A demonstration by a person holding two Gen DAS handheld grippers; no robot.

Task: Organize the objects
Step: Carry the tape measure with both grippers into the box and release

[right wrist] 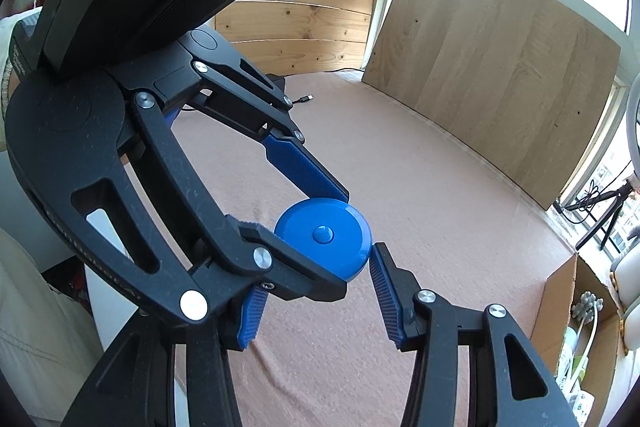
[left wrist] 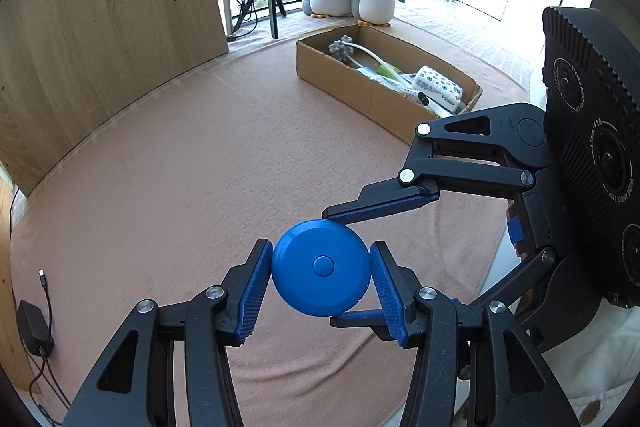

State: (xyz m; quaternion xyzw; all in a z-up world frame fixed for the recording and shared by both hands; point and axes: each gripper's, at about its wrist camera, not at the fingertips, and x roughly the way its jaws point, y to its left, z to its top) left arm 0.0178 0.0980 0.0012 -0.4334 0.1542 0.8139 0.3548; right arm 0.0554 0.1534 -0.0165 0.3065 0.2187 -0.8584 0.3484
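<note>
1. Blue plastic, round and smooth: the disc (left wrist: 321,267), a tape-measure-like case with a centre button, is held above the pink blanket (left wrist: 168,195), pinched across its rim by the left gripper (left wrist: 320,269).
2. The right gripper (left wrist: 340,263) clamps the same disc crosswise, one finger above, one below. If the two hands pull apart or twist unevenly, the slick rim could squirt out and drop.
3. Whichever gripper lets go first must do so cleanly; a dragging pad could tilt the disc.
4. The cardboard box (left wrist: 360,95) sits well apart and already crowded, so a careless drop could bounce off its contents.
</note>
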